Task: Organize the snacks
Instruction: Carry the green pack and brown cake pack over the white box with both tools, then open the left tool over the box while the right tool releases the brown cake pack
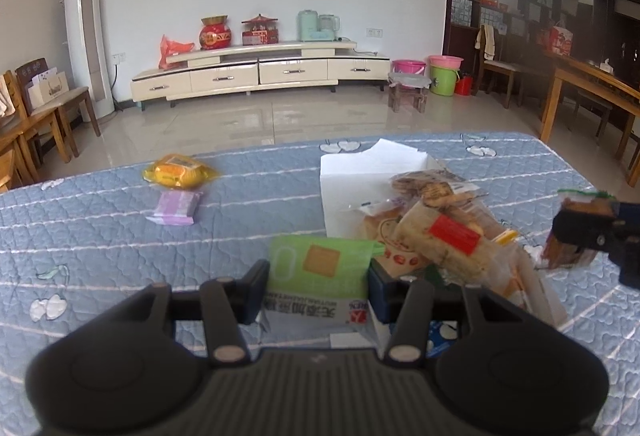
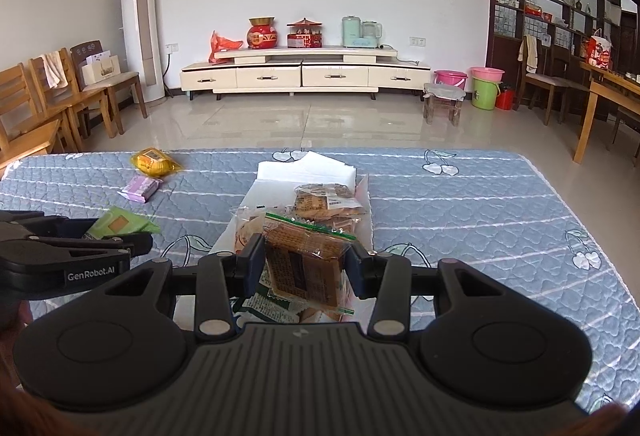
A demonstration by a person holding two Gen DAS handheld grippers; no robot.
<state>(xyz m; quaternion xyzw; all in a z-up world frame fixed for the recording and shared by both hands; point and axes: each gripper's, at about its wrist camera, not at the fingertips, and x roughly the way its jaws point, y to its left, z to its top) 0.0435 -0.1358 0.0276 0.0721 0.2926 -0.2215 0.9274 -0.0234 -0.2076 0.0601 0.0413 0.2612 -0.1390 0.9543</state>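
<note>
My left gripper [image 1: 318, 286] is shut on a green cracker packet [image 1: 320, 270], held just above the near end of the snack pile [image 1: 440, 228]. That pile lies in a white box [image 1: 348, 176] on the blue quilted table [image 1: 120, 236]. In the right wrist view my right gripper [image 2: 306, 268] is shut on a brown biscuit packet [image 2: 306, 264] over the same box [image 2: 272, 180]. The left gripper [image 2: 132, 240] with its green packet [image 2: 120, 222] shows at the left there. The right gripper [image 1: 580, 236] with the brown packet [image 1: 568, 252] shows at the right of the left wrist view.
A yellow snack bag [image 1: 180, 170] and a purple packet [image 1: 176, 208] lie loose on the far left of the table, also seen as yellow bag [image 2: 154, 160] and purple packet [image 2: 140, 188]. Beyond the table edge are tiled floor, wooden chairs [image 2: 48, 104] and a low cabinet.
</note>
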